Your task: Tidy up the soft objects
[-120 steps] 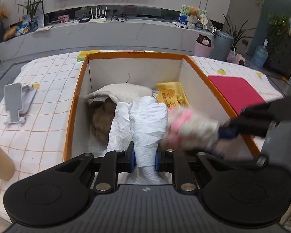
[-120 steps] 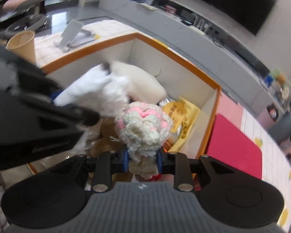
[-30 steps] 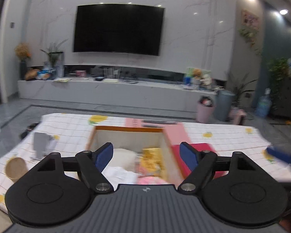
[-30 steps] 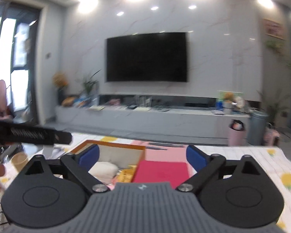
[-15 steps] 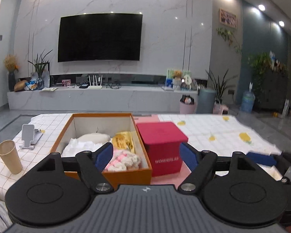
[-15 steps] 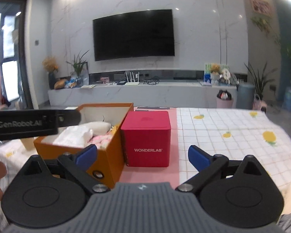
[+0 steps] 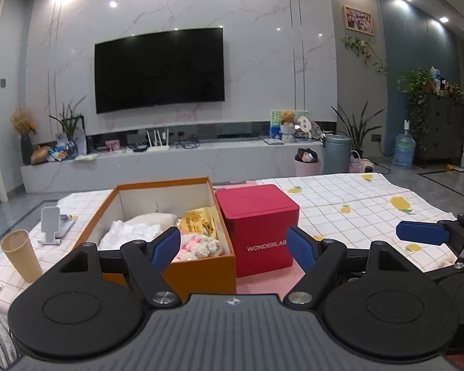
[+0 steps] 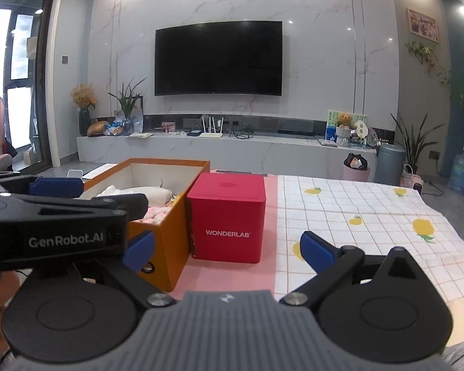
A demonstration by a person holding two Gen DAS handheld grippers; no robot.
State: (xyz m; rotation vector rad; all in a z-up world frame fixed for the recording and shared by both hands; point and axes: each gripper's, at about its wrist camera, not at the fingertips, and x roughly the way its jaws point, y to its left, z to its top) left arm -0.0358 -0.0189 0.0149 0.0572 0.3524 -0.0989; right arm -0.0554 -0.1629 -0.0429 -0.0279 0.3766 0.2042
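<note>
An orange box point(image 7: 201, 270) stands on the table and holds soft things: a pink-and-cream knitted toy point(image 7: 198, 246), white cloth point(image 7: 130, 232), a cream pillow point(image 7: 151, 218) and a yellow bag point(image 7: 201, 221). The box also shows in the right wrist view point(image 8: 167, 241). My left gripper point(image 7: 233, 247) is open and empty, held back from the box's near end. My right gripper point(image 8: 227, 252) is open and empty, in front of the red box. The right gripper's blue fingertip point(image 7: 422, 232) shows at the right of the left wrist view.
A red WONDERLAB box point(image 7: 259, 232) stands right of the orange box on a pink mat point(image 8: 232, 278). A paper cup point(image 7: 21, 255) and a phone stand point(image 7: 54, 225) are on the left. The checked cloth with lemons point(image 8: 371, 216) covers the table's right part.
Four seconds ago both grippers held soft things over the box: the left the white cloth, the right the knitted toy. Both now lie in the box and both grippers are open and drawn back.
</note>
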